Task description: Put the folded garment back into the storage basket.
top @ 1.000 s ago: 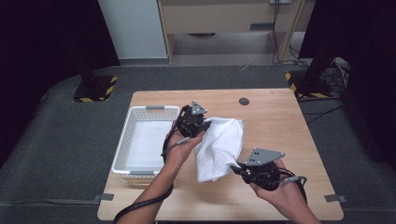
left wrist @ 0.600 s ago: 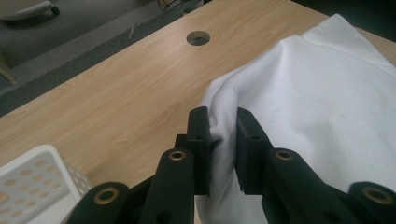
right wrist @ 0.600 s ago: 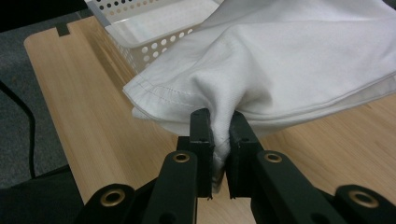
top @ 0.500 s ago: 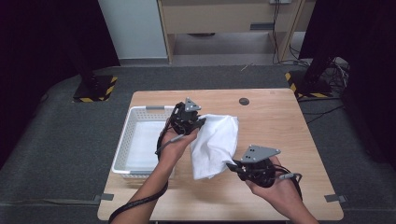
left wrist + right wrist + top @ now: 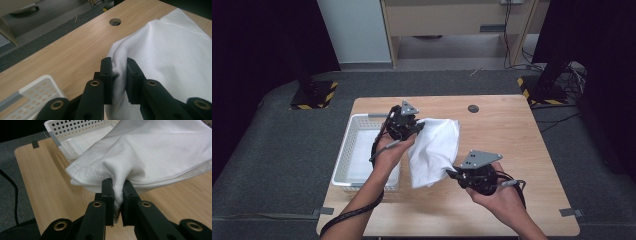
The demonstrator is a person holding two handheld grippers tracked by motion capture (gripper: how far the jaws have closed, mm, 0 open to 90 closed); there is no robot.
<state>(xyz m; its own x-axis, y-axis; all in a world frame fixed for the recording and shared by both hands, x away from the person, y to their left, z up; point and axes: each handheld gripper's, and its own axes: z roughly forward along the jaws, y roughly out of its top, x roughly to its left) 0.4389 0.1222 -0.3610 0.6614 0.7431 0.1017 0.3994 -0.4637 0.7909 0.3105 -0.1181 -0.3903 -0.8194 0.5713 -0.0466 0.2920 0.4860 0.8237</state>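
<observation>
Right tool (image 5: 451, 174), nearest the person's edge of the counter (image 5: 512, 130), has its jaws closed tight on a bunched corner of the white cloth (image 5: 434, 147). The right gripper view confirms this: fabric is pinched between the two black pads (image 5: 107, 192), and a stitched hem runs just beside the pinch. Its grey three-cornered plate faces up, and a hand (image 5: 499, 200) carries it.

The cloth is the reference for what follows. It hangs stretched between the two tools, slanting from the right tool up toward the left tool, its lower part close over the wooden top.

Left tool (image 5: 419, 127), at the cloth's far left corner, is likewise clamped on a fold of the fabric; the left gripper view shows cloth squeezed between its pads (image 5: 132, 72).

A white perforated basket (image 5: 349, 150) sits just left of the cloth, near the left forearm.

Beyond the cloth, a round hole (image 5: 473, 108) is cut in the counter top.
</observation>
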